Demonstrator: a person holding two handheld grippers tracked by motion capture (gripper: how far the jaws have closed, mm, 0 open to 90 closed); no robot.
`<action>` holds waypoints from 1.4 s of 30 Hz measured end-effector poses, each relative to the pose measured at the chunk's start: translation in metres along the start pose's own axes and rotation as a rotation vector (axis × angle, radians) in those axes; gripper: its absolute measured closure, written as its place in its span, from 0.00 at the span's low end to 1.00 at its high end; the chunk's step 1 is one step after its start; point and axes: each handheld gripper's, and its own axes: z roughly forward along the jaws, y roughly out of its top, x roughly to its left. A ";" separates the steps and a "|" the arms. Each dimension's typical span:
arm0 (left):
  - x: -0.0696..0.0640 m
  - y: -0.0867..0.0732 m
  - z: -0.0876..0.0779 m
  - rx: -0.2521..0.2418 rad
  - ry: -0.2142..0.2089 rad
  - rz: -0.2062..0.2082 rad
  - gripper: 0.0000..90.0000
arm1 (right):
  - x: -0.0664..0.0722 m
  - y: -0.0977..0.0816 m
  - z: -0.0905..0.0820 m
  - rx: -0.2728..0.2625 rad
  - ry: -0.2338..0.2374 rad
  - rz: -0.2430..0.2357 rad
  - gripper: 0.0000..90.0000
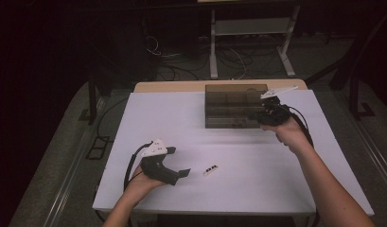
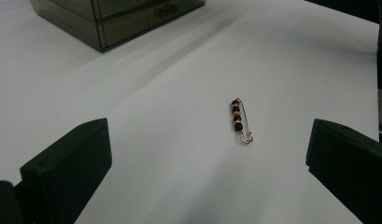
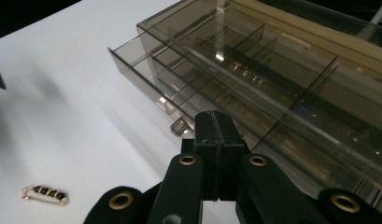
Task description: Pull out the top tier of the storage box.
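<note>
A small gold pin with dark beads (image 1: 210,170) lies flat on the white table (image 1: 257,179). My left gripper (image 1: 179,162) rests just left of it and is open. In the left gripper view the pin (image 2: 242,121) lies ahead, between the lines of the two wide-apart jaws, and touches neither. A smoky transparent drawer box (image 1: 231,108) stands at the back of the table. My right gripper (image 1: 255,117) is shut with nothing between its jaws, at the box's front right. In the right gripper view its tip (image 3: 216,135) is just right of a drawer knob (image 3: 178,126), and one drawer (image 3: 132,58) stands slightly pulled out.
The box (image 3: 282,74) has several divided compartments behind its clear walls. A wooden strip (image 1: 172,86) runs along the table's far edge behind the box. Past the table are a dark floor with cables and a metal stand (image 1: 250,28).
</note>
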 end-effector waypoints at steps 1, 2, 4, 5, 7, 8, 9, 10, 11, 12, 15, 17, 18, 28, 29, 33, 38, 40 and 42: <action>0.000 0.000 0.000 0.000 0.000 0.000 0.00 | -0.001 0.002 0.001 0.002 -0.002 0.003 0.98; 0.000 0.000 0.000 0.001 0.000 -0.001 0.00 | -0.002 0.003 0.003 0.003 -0.004 0.002 0.98; 0.000 0.000 0.000 -0.001 -0.001 -0.001 0.00 | -0.003 0.006 0.006 0.014 -0.007 0.003 0.98; 0.000 0.000 0.000 0.000 -0.001 -0.001 0.00 | -0.004 0.007 0.008 0.016 -0.010 0.001 0.98; 0.000 0.000 0.000 0.001 -0.001 0.000 0.00 | -0.005 0.009 0.012 0.025 -0.014 0.003 0.98; 0.000 0.000 0.000 -0.001 -0.001 -0.001 0.00 | -0.006 0.009 0.013 0.029 -0.015 0.005 0.98; 0.000 0.000 0.000 -0.002 -0.001 -0.002 0.00 | -0.007 0.010 0.015 0.032 -0.016 0.005 0.98; 0.000 0.000 0.000 -0.001 -0.001 -0.002 0.00 | -0.008 0.011 0.017 0.035 -0.016 0.006 0.98; 0.000 0.000 0.000 -0.001 -0.001 -0.002 0.00 | -0.008 0.011 0.018 0.040 -0.013 0.006 0.98; 0.000 0.000 0.000 -0.001 -0.001 -0.002 0.00 | -0.008 0.011 0.020 0.044 -0.012 0.007 0.98; 0.000 0.000 0.000 -0.001 0.000 -0.001 0.00 | -0.009 0.010 0.025 0.053 -0.011 0.008 0.98; 0.000 0.000 0.000 0.000 -0.001 -0.001 0.00 | -0.010 0.010 0.028 0.059 -0.011 0.013 0.98; 0.000 0.000 0.000 -0.001 -0.001 -0.002 0.00 | -0.011 0.010 0.029 0.061 -0.011 0.015 0.98; 0.000 0.000 0.000 0.000 -0.001 -0.002 0.00 | -0.013 0.009 0.036 0.070 -0.010 0.021 0.98; 0.000 0.000 0.000 0.000 -0.002 -0.002 0.00 | -0.013 0.009 0.036 0.070 -0.010 0.021 0.98; 0.000 0.000 0.000 0.001 -0.002 -0.001 0.00 | -0.012 0.009 0.036 0.074 -0.011 0.023 0.98; 0.000 0.000 0.000 0.001 -0.003 -0.002 0.00 | -0.012 0.009 0.038 0.081 -0.006 0.018 0.98; 0.000 0.000 0.000 0.001 -0.003 -0.002 0.00 | -0.011 0.009 0.039 0.086 -0.005 0.017 0.98; 0.000 0.000 0.000 0.002 -0.002 -0.002 0.00 | -0.011 0.008 0.039 0.088 -0.004 0.016 0.98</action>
